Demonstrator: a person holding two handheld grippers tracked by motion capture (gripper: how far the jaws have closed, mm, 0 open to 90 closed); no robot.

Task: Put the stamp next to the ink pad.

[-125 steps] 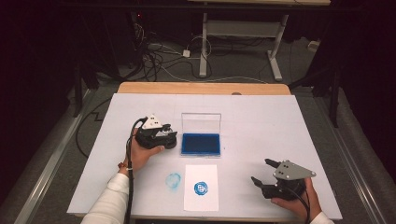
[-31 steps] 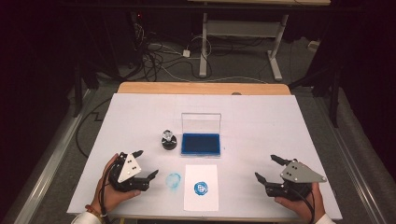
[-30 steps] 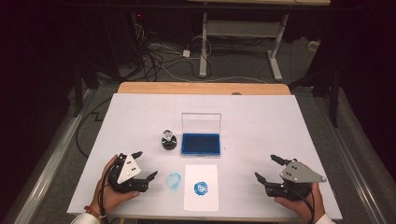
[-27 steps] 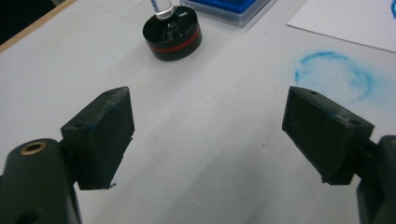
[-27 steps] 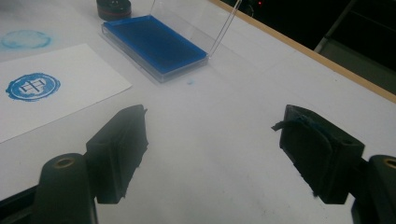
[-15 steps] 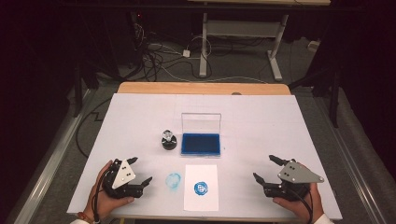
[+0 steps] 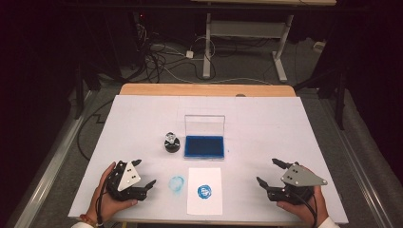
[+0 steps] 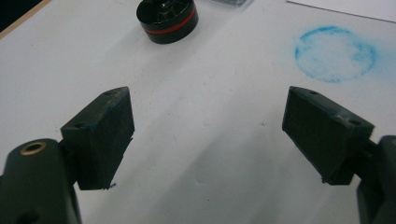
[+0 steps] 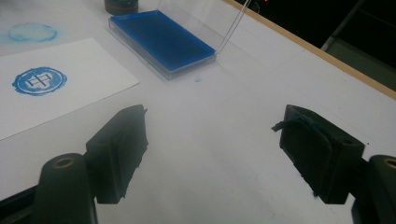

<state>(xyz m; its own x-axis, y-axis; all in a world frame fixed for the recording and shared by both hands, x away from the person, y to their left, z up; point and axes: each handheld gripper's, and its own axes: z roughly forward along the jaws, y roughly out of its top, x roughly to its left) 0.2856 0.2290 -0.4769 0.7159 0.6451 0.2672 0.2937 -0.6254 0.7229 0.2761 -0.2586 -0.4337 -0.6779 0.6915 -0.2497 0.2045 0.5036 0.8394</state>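
Stamping job looks done. Both grippers are parked low in the high view, the left gripper at lower left, the right gripper at lower right, each with jaws apart and nothing between them; the left gripper view and the right gripper view show bare white worktop in each gap. The stamp, a black round body with a red band and a shiny knob, stands upright just left of centre, close beside the left edge of the ink pad. The pad is blue, in an open clear case with the lid raised at its far side. Below the pad, at lower centre, lies the paper, bearing a crisp blue round print. Left of the paper, directly on the worktop, is a fainter blue ring smudge; it sits at upper right in the left gripper view. Judged step: print made, stamp set down, hands at rest. If anything is left, it would be to close the pad lid, which calls for a reach up toward mid-frame and a light push on the raised edge; the thin clear lid could slip from the jaws. Against the earliest frame: the left gripper was then up beside the pad, over the spot where the stamp now stands free, and has since withdrawn to the lower left. Over the last second it slid a little further down-left. The right gripper has hardly shifted; pad, paper and smudge are unchanged.
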